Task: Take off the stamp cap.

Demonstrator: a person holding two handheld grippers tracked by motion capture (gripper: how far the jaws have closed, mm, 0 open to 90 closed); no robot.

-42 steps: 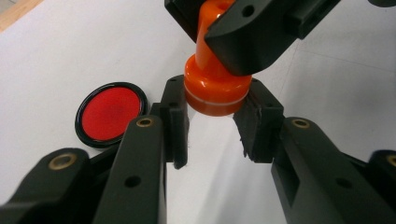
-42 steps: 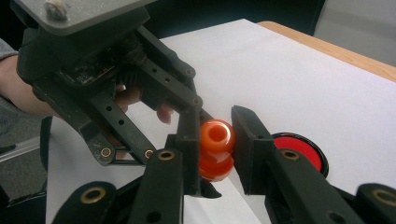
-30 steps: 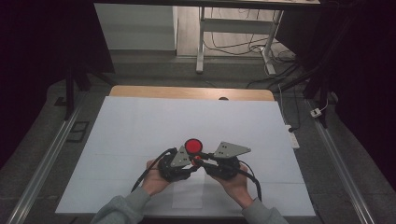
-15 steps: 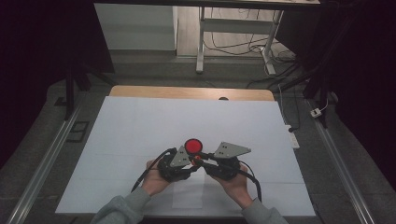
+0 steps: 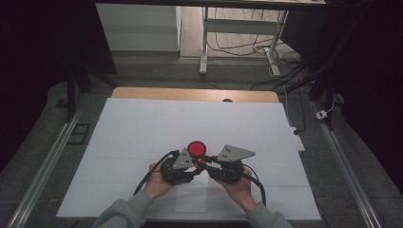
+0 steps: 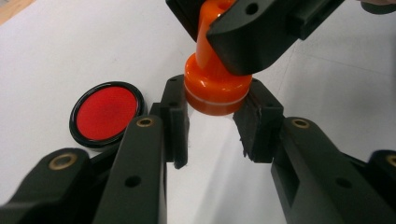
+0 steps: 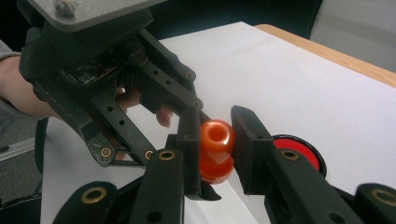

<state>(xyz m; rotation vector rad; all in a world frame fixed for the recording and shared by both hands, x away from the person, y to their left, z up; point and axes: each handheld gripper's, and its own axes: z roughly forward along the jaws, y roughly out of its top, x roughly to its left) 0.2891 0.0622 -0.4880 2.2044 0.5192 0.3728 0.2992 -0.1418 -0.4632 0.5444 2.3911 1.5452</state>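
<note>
An orange stamp-like piece (image 6: 215, 91) with a round knob (image 7: 215, 136) is held between both grippers, low over the white sheet near the table's front middle (image 5: 200, 162). My left gripper (image 6: 215, 95) has its pads (image 6: 176, 116) pressed on the piece's wide base. From the other side, my right gripper (image 7: 215, 126) is shut on the knob. In the high view the left gripper (image 5: 194, 166) and the right gripper (image 5: 207, 164) meet tip to tip. A red disc with a black rim (image 5: 196, 148) lies flat on the sheet just beyond them (image 6: 106, 113).
The white sheet (image 5: 142, 128) covers the table up to a wooden strip at the back (image 5: 190, 94). Metal rails run along both sides (image 5: 47, 156). A paler patch (image 5: 191, 199) lies at the sheet's front edge between the forearms.
</note>
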